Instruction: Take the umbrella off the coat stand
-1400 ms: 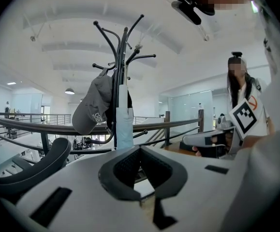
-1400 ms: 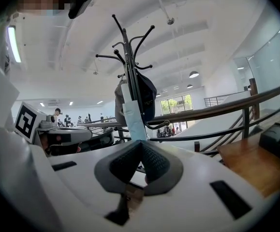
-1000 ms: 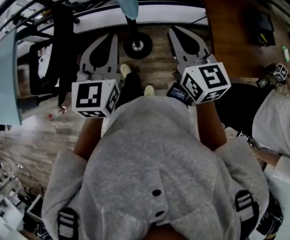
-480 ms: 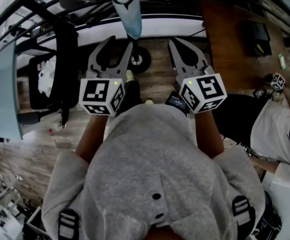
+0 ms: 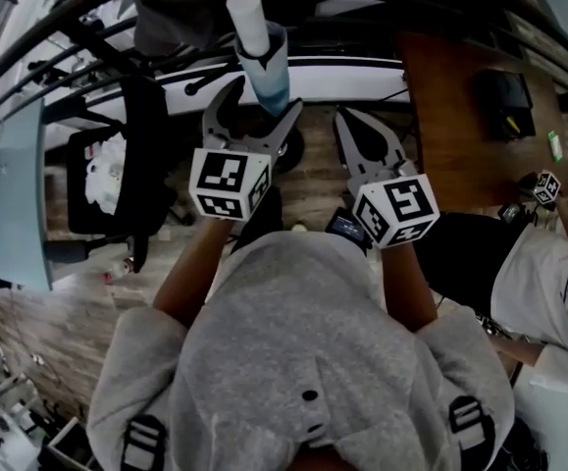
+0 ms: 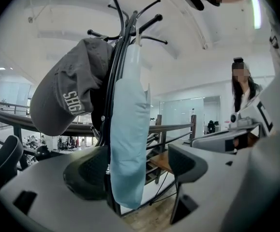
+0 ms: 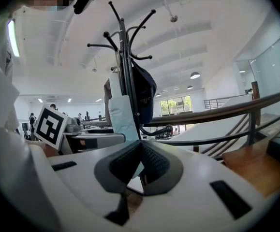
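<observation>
A folded light-blue umbrella hangs from the black coat stand beside a grey cap. My left gripper has its jaws opening. The umbrella's lower end hangs between them, close to the left pad and clear of the right one. From the head view the umbrella drops between the spread jaws of the left gripper. My right gripper sits to its right, shut and empty. In the right gripper view the umbrella and stand lie ahead of the shut right gripper.
A wooden desk with a dark item stands at the right. A black office chair is at the left. A person in a white shirt is at the far right. A railing runs behind the stand.
My left gripper has moved forward to the umbrella and opened from shut, so its jaws now straddle the umbrella's lower end. The right gripper has edged forward and stayed shut.
</observation>
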Demonstrator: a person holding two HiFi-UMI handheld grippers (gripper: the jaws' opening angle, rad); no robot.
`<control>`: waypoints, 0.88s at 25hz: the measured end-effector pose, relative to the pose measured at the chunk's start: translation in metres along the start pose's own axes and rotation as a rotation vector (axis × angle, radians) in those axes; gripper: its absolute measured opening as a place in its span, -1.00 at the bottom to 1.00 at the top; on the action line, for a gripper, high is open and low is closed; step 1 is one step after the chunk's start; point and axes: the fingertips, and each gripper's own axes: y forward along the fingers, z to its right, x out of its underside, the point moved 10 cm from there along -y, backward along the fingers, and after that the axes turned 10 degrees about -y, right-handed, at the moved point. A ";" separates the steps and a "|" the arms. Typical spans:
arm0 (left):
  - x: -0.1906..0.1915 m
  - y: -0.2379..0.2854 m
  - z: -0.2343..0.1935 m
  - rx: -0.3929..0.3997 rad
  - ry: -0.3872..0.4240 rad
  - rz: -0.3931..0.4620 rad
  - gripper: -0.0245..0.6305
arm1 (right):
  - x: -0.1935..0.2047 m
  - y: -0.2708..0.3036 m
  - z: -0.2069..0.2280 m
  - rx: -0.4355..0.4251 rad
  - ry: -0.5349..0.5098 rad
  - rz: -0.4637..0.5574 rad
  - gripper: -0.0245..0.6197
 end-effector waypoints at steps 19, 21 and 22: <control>-0.010 0.048 -0.011 -0.028 0.043 -0.034 0.23 | 0.001 0.021 0.019 0.001 0.030 0.008 -0.89; -0.010 0.050 -0.010 -0.026 0.047 -0.032 0.23 | 0.001 0.021 0.020 0.000 0.031 0.009 -0.89; -0.011 0.049 -0.009 -0.026 0.048 -0.029 0.23 | 0.001 0.020 0.021 0.000 0.031 0.009 -0.89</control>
